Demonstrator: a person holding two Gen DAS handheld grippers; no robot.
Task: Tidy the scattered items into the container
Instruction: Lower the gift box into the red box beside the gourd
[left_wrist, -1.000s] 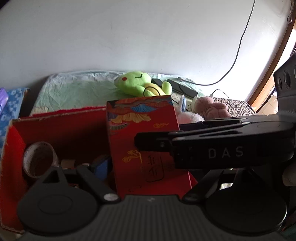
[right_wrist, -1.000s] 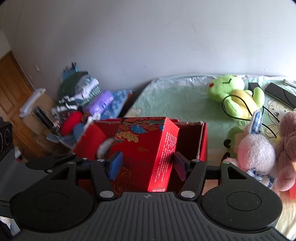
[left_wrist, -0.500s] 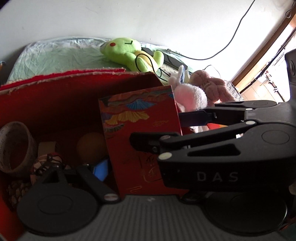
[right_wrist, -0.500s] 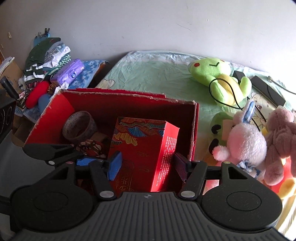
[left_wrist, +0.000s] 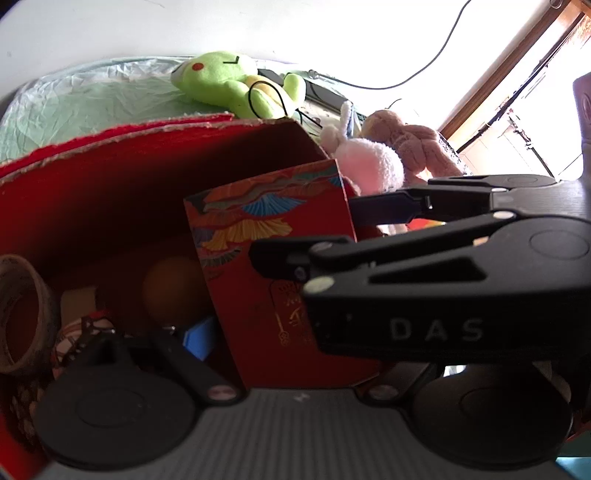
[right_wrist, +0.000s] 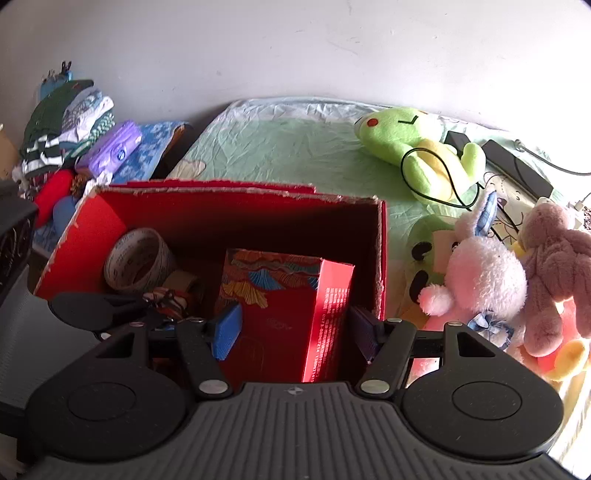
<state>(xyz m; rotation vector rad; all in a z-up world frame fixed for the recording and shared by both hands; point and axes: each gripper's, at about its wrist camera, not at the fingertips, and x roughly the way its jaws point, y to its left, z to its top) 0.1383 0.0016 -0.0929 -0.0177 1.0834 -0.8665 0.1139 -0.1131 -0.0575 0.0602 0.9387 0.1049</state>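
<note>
A red patterned carton (right_wrist: 284, 314) stands upright inside the open red cardboard box (right_wrist: 236, 195), in its right half. My right gripper (right_wrist: 295, 326) is shut on the carton, its blue and purple pads pressed against the two sides. My left gripper (left_wrist: 295, 336) also grips the carton (left_wrist: 280, 280) from the left; its right finger is hidden behind the other gripper's black body. A tape roll (right_wrist: 138, 260), a patterned ball (right_wrist: 168, 299) and a brown ball (left_wrist: 171, 288) lie in the box's left half.
A green plush (right_wrist: 413, 144), a pink rabbit plush (right_wrist: 480, 280) and a brown bear plush (right_wrist: 557, 258) lie on the bed to the right of the box. Folded clothes and a purple pack (right_wrist: 110, 149) are piled at the left. Black adapters and cables lie at the far right.
Both grippers have lowered the red carton from above the box rim down into the box. The box interior and its contents now show from above.
</note>
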